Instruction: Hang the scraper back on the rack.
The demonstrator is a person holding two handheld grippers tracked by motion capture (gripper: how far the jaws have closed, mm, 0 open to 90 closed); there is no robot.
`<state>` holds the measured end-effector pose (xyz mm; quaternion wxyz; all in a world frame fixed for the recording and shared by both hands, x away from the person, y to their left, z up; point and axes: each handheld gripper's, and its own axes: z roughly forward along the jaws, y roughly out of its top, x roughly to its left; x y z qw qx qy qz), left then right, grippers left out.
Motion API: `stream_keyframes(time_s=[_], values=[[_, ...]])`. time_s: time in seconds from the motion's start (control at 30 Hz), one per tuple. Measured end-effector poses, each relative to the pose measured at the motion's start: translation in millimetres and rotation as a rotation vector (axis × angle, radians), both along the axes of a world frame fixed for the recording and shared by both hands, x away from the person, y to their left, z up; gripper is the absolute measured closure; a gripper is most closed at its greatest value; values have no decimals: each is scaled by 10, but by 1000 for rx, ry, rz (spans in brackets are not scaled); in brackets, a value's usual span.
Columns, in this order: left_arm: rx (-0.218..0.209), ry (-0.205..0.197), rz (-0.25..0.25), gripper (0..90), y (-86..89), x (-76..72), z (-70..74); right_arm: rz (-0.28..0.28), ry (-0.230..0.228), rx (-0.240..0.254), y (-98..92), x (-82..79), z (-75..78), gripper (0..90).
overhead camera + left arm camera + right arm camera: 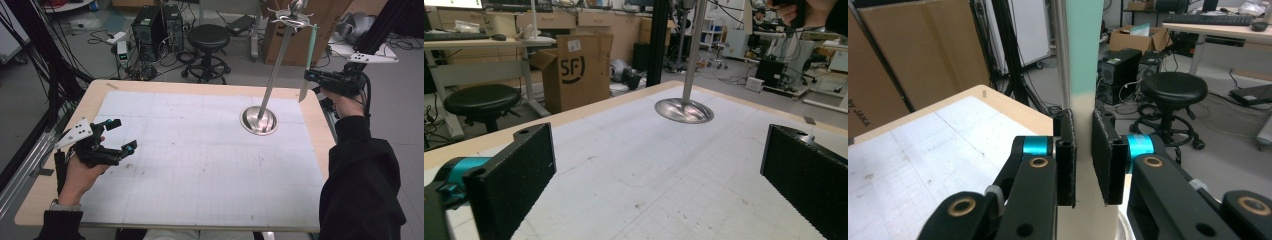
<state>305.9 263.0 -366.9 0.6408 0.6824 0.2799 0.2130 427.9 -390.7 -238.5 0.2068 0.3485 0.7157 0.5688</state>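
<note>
The clearest writing is the black "SF" printed on the brown cardboard box that stands on the floor beyond the table's far edge in the left gripper view; in the right gripper view another brown carton at the left edge carries small print that reads partly as "JAKA". A long flat utensil with a mint-green handle and a cream lower blade hangs upright off the table's far right corner, its top up at the hooks of the polished steel stand with a round dished base and a slim leaning pole, its pointed lower end free in the air. The right gripper has its black jaws closed on the utensil's cream part, just below where the green begins, and in the right gripper view both pads press its flat faces. The stand's base sits on the white gridded paper mat toward the far right of the light wooden table. The left gripper rests low over the near left part of the mat with its jaws spread wide and nothing between them; its own view shows bare mat in the gap. The mat's middle and near side lie open, a strip of bare wood rims it, and a round black stool and computer towers stand on the floor past the far edge.
</note>
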Motion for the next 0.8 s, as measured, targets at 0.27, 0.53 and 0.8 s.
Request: stream_keyframes(time_s=[0.27,0.53,0.8], values=[[-2,7,3,16,5,3,-16,-48,-31,-46,114,29,-41,702],[1,14,4,17,14,20,-38,-102,-39,-65,264,-51,-205,384],[-16,21,10,17,33,53,-47,-165,2,-26,386,-290,-542,2]])
